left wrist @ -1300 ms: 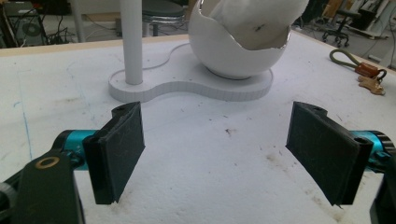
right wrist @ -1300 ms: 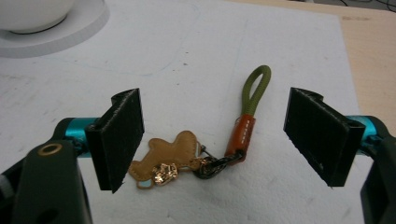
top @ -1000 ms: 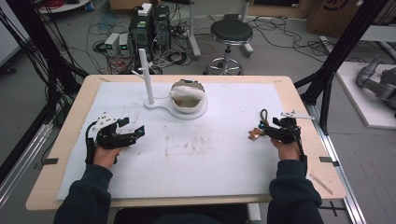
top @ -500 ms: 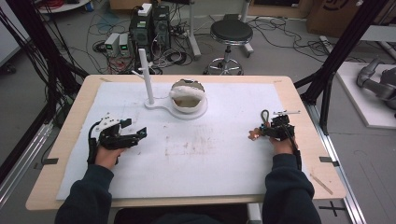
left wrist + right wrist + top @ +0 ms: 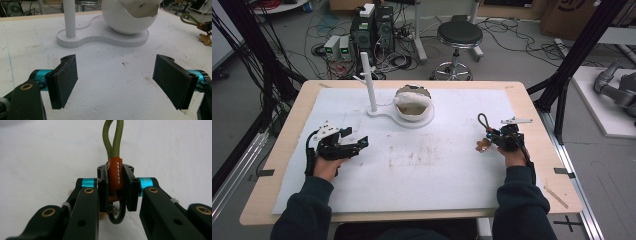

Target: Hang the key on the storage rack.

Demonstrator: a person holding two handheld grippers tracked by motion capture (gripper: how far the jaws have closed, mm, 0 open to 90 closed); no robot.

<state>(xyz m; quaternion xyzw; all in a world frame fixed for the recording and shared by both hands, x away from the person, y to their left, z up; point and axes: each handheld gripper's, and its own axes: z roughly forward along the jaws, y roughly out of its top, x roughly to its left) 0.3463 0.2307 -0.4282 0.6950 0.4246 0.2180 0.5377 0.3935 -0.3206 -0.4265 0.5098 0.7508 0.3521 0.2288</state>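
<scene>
My right gripper [image 5: 117, 185] is shut on a keychain [image 5: 114, 173]: an orange leather band with white stitching sits between the pads, and an olive cord loop [image 5: 113, 137] sticks out past them. A black ring hangs below. In the high view this gripper [image 5: 493, 138] rests at the table's right, with the cord loop [image 5: 483, 121] pointing away from me and a brown tag [image 5: 482, 146] beside the jaws. At the table's left, my left gripper [image 5: 360, 144] stands open, low over the white mat. Nothing lies between its pads [image 5: 64, 80], which face the white stand [image 5: 100, 40].
The white stand [image 5: 404, 117] at the back middle has an upright post [image 5: 368, 80] with a small peg and a round white bowl-like shell [image 5: 413, 102] with a broken rim. A white mat [image 5: 422, 170] covers the wooden table. Stool, cables and computers stand beyond the far edge.
Both hands have shifted only slightly. The right gripper stays shut on the keychain, and the left stays open.
</scene>
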